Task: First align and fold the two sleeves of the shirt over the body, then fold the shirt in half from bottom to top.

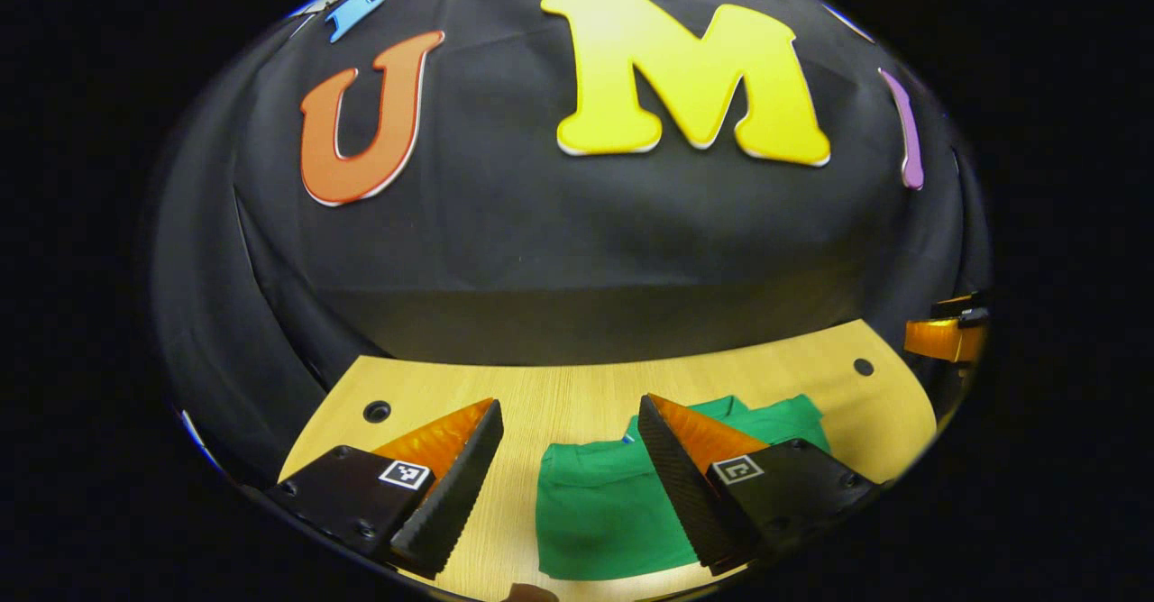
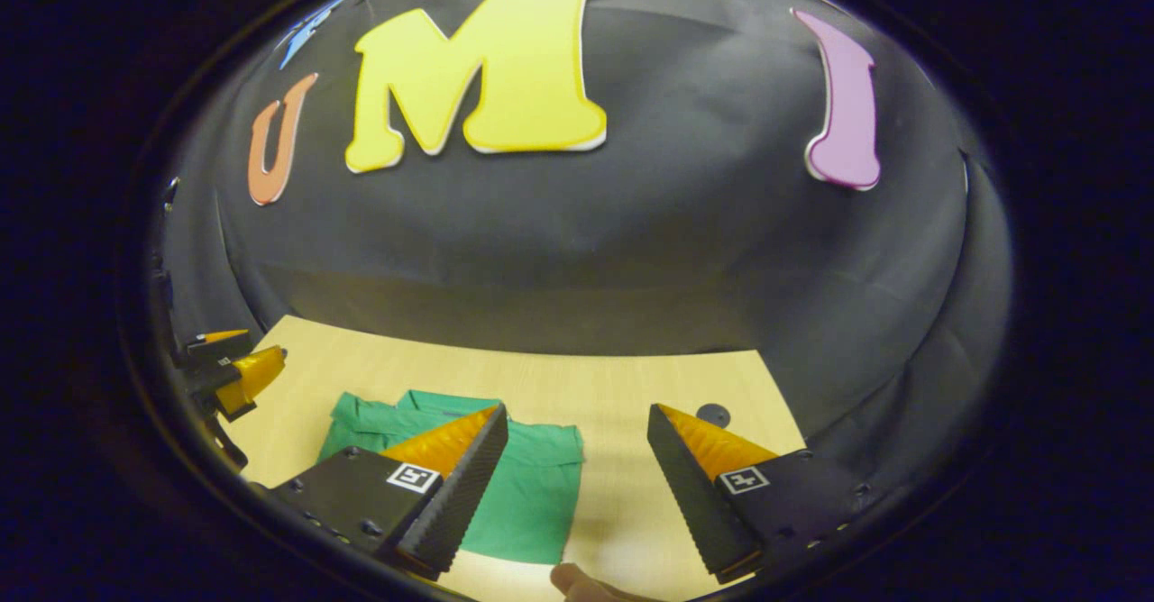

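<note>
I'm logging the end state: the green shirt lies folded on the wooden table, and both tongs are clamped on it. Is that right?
Not quite. The green shirt does lie folded on the wooden table, but neither pair of tongs is clamped on it. The left tongs stand open above it in the left gripper view, and the right tongs stand open in the right gripper view.
</note>
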